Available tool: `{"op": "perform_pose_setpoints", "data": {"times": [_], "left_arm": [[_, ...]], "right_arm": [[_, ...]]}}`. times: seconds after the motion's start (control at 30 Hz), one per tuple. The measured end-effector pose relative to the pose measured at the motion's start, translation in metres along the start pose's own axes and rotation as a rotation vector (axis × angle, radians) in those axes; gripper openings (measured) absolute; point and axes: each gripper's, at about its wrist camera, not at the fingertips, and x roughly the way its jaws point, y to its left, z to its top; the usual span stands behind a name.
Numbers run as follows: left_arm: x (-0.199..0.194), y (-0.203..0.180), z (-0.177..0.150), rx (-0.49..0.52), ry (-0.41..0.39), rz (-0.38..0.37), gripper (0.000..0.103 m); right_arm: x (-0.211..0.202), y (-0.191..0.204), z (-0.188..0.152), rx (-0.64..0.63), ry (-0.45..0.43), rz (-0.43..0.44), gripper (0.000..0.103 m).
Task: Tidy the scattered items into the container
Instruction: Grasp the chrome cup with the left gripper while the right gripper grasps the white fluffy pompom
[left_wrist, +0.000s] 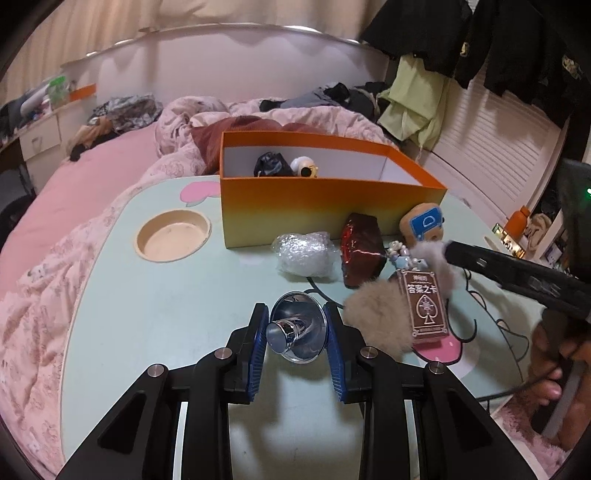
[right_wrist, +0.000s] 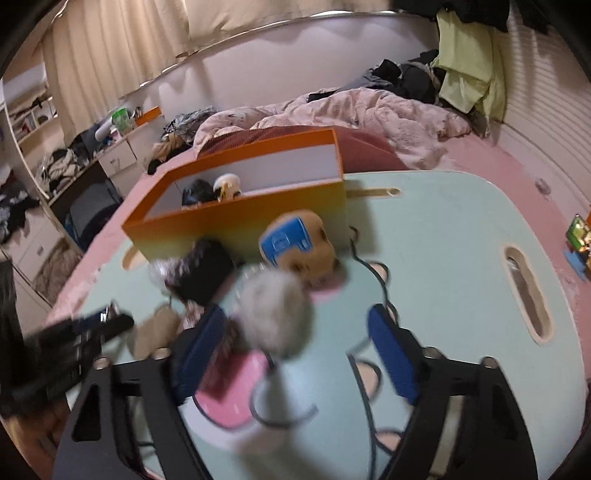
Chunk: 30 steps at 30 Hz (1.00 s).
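Right now the shiny silver cup (left_wrist: 297, 329) sits on its side on the green worktop (left_wrist: 166, 314), squeezed between the jaws of the left gripper (left_wrist: 296, 341), near the orange box (left_wrist: 314, 210). Beside it, the right gripper (right_wrist: 299, 354) has its jaws apart around a grey fluffy ball (right_wrist: 275, 314), and I cannot tell if they touch it. That cup is smooth and round, so it could slip out on the way to the box, and the fluffy ball's card (left_wrist: 424, 306) might snag the brown fluffy ball (left_wrist: 376, 321).
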Motion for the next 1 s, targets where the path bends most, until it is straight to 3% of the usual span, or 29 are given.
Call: {"op": "perform_pose_setpoints", "data": {"times": [0.17,0.23,0.53,0.77,1.0], "left_arm": [[-0.002,0.0,0.0,-0.005,-0.003,-0.006,0.028],[-0.002,0.0,-0.001,-0.005,-0.001,-0.009,0.028],[-0.009,-0.003,0.003,-0.018,-0.023,-0.045,0.028],[-0.016,-0.007,0.02,-0.006,-0.045,-0.067,0.028],[-0.009,-0.008,0.079,0.023,-0.044,-0.086,0.028]], "right_arm": [[0.016,0.002,-0.003,0.0,0.048,0.032,0.036],[0.015,0.0,-0.011,0.013,0.047,0.059,0.031],[-0.034,-0.025,-0.015,0.107,-0.087,0.241,0.031],[-0.042,-0.046,-0.008,0.247,-0.079,0.469,0.031],[-0.03,-0.029,0.028,0.17,-0.084,0.368,0.031]]}}
